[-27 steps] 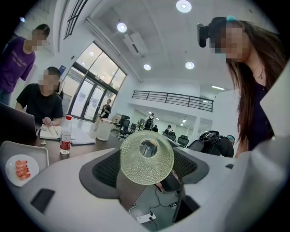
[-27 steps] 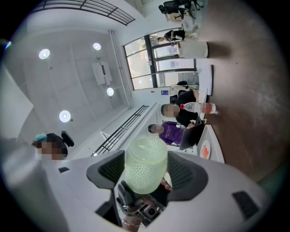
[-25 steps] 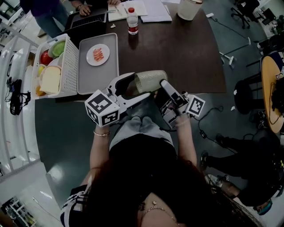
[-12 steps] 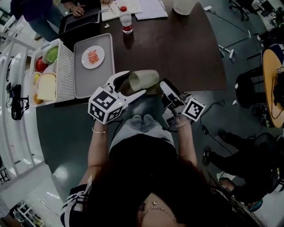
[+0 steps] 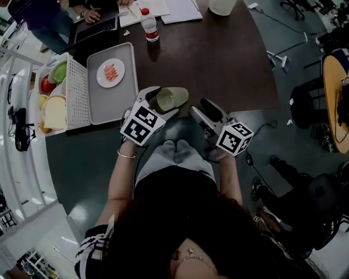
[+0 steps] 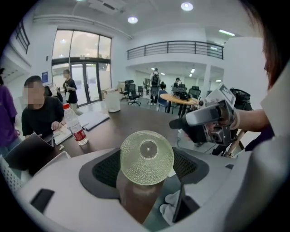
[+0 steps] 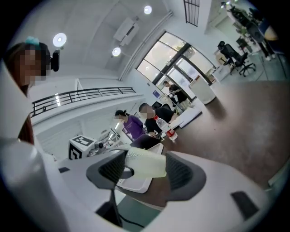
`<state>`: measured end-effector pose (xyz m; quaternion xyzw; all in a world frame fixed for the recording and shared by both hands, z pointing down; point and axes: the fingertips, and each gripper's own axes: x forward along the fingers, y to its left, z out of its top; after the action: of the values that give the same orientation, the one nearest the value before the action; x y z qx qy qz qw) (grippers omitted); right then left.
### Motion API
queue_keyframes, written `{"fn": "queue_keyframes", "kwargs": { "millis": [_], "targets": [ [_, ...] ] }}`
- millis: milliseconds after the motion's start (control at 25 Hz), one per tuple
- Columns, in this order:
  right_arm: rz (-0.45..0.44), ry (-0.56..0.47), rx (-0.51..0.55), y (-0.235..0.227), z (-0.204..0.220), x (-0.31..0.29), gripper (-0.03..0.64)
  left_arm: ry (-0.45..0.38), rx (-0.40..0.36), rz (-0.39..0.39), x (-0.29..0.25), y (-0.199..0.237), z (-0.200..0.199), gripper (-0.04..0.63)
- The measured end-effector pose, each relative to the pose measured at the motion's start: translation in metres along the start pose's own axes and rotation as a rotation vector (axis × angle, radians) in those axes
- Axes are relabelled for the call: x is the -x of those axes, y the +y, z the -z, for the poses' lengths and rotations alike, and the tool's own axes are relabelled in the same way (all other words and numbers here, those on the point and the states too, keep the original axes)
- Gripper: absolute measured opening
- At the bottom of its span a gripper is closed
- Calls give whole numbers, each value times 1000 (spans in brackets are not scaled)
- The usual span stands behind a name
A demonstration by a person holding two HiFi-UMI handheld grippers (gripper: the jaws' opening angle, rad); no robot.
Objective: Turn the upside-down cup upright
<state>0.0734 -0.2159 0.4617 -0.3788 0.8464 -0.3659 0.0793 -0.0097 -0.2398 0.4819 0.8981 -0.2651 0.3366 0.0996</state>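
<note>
A pale green textured cup point(image 5: 173, 98) hangs above the near edge of the brown table point(image 5: 218, 60), tipped on its side. My left gripper point(image 5: 162, 99) is shut on it. In the left gripper view the cup's round base point(image 6: 147, 157) faces the camera and fills the gap between the two dark pads point(image 6: 106, 168). My right gripper point(image 5: 200, 111) stands open just right of the cup, apart from it. Seen from the right gripper view, the cup point(image 7: 146, 164) lies beyond my right gripper point(image 7: 141, 172), whose jaws are spread wide with nothing held.
A grey tray point(image 5: 103, 101) carries a white plate of food point(image 5: 110, 73). Left of it a white basket point(image 5: 76, 90) holds fruit and bread. A water bottle point(image 5: 148, 27), papers, a laptop and a white bucket point(image 5: 222, 5) sit at the far side, where a person sits.
My left gripper has turned the cup so that its base faces back toward me. The right gripper has drawn away from the cup to the right.
</note>
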Motion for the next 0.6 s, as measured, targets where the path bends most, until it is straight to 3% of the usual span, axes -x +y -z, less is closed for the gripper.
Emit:
{"fn": "queue_keyframes", "kwargs": {
  "millis": [200,600],
  "targets": [
    [39,48,91,-1,4,2,293,152,-95,0,-27,4,19,367],
    [93,63,111,-14,5,10,293,380,-211,22,-65,12,57,367]
  ]
}}
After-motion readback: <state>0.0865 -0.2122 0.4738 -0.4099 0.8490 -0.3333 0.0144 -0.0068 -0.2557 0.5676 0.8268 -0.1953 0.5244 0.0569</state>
